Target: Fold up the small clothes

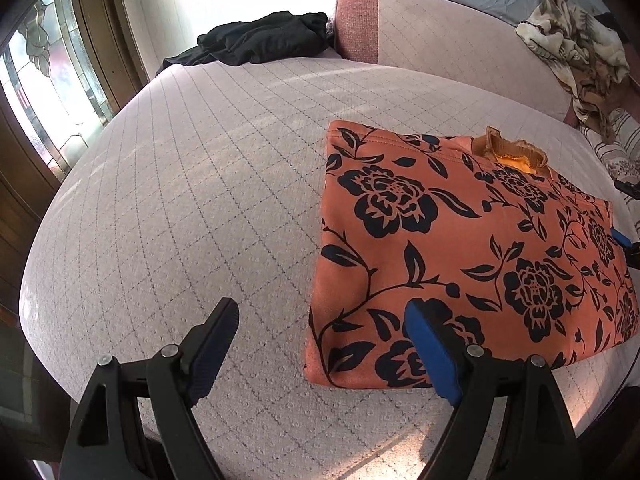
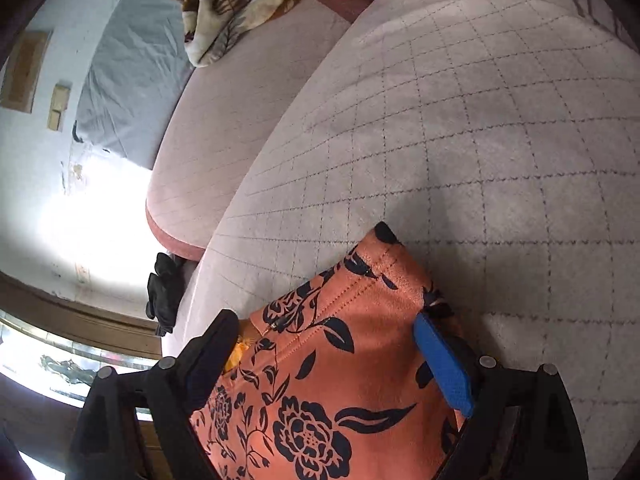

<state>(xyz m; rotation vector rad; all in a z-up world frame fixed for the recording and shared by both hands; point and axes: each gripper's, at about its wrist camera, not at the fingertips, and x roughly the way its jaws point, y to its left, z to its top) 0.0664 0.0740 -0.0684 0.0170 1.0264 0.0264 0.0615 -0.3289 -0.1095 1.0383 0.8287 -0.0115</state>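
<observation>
Left wrist view: our left gripper (image 1: 316, 326) hangs above the quilted cushion (image 1: 200, 200), fingers spread wide and gripping nothing. Its blue pad overlaps the near left corner of the folded orange floral garment (image 1: 440, 240) in the picture; we cannot tell whether it touches. The garment lies flat as a rough rectangle, its left edge straight, its near edge close to the cushion's front rim. A tan collar (image 1: 512, 148) shows at its far edge. Left of the garment the cushion is bare and broad right out to its rounded edge. At the garment's right edge the tip of our right gripper (image 1: 624, 240) peeks in.

Right wrist view: the right gripper (image 2: 326, 326) straddles a stitched corner of the garment (image 2: 340, 380), released, fingers wide with cloth between them but not pinched. To the right of that corner lies plenty of bare quilted cushion (image 2: 480, 140).

Farther off: a black cloth heap (image 1: 260, 40) sits at the cushion's far left edge, beside a pink bolster (image 1: 360, 24). A patterned blanket (image 1: 576, 48) is crumpled at far right.
</observation>
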